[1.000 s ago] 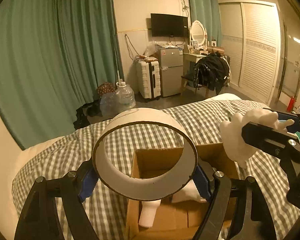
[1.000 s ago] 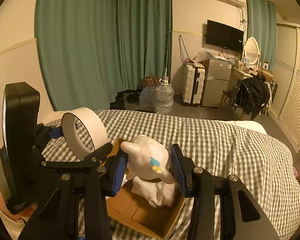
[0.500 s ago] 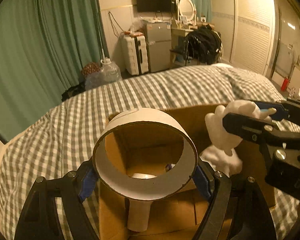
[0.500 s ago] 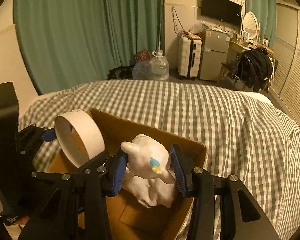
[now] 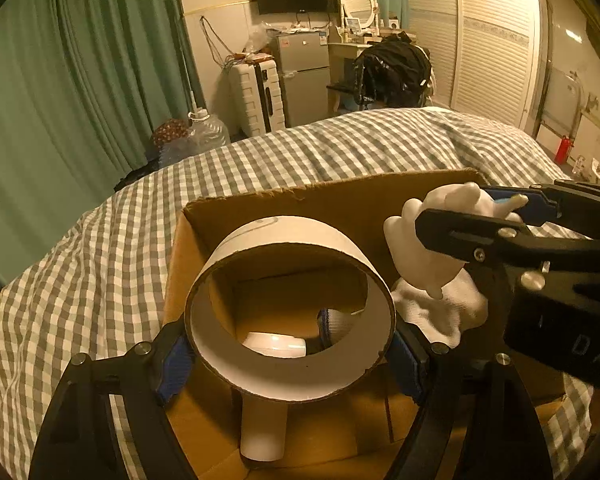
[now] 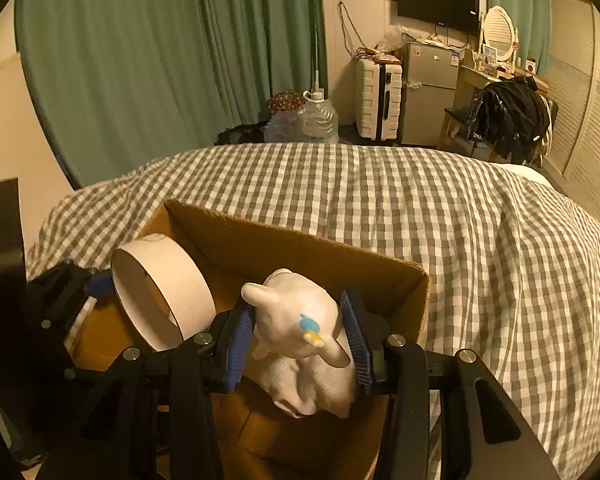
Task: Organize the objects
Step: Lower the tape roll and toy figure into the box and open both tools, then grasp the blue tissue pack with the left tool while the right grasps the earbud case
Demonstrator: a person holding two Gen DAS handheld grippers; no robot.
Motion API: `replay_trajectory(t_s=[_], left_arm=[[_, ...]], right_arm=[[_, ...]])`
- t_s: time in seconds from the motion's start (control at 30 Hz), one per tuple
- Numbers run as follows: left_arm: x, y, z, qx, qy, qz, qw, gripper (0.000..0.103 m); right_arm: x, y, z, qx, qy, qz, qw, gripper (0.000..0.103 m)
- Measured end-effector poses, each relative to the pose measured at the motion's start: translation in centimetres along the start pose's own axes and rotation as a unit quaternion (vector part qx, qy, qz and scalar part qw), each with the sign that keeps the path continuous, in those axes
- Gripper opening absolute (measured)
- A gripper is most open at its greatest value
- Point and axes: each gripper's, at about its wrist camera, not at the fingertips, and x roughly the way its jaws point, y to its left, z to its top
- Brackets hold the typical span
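My left gripper (image 5: 290,354) is shut on a wide white tape roll (image 5: 288,378) and holds it over the open cardboard box (image 5: 324,196). The roll also shows in the right wrist view (image 6: 180,280). My right gripper (image 6: 296,344) is shut on a white toy animal (image 6: 296,320) with a blue and yellow mark, over the box's right part (image 6: 300,248). The toy shows in the left wrist view (image 5: 424,260). A white cylinder (image 5: 262,432) and a white cloth (image 5: 432,308) lie inside the box.
The box sits on a bed with a grey checked cover (image 6: 460,220). Beyond the bed are green curtains (image 6: 160,60), a white suitcase (image 6: 378,98), a small fridge (image 6: 430,92), water jugs (image 6: 316,120) and a chair with dark clothes (image 6: 508,116).
Both grippers have moved forward and down over the box with their objects still held. The tape roll and the toy now sit lower, within the box opening.
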Motion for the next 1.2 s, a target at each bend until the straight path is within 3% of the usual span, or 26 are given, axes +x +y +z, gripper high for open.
replay_trajectory(t_s=[0.03,0.1,0.33,0.43,0.87,1.03,1.2], left_arm=[[-0.3,0.1,0.1,-0.003,-0.004,-0.003,1.0000,0.087],[-1.0,0.2,0.2,-0.009,-0.017,-0.003,0.9998,0.098],[-4.4,0.5,0.6,-0.017,-0.045,0.010,0.9988,0.099],[-7.1,0.8,0.7,-0.028,-0.060,0.019,0.9976,0.099],[-22.2,0.8,0.1,-0.040,-0.156,0.070,0.9845,0.103],[-26.9,1.3,-1.4,-0.059,-0.181,0.072,0.9790,0.103],[-29.4,1.4,-4.0,-0.066,-0.187,0.084,0.9766,0.103]], right_arm=[[-0.1,-0.2,0.1,0.002,-0.003,0.000,1.000,0.048],[-0.8,-0.1,0.3,0.000,-0.022,-0.009,1.000,0.071],[-4.2,0.7,1.0,0.003,-0.063,-0.014,0.998,0.074],[-6.7,1.1,1.1,0.002,-0.080,-0.015,0.997,0.079],[-22.7,5.4,0.9,-0.045,-0.183,-0.029,0.982,0.093],[-27.7,6.9,-0.5,-0.055,-0.205,-0.039,0.977,0.098],[-29.9,8.0,-3.0,-0.063,-0.196,-0.046,0.977,0.098]])
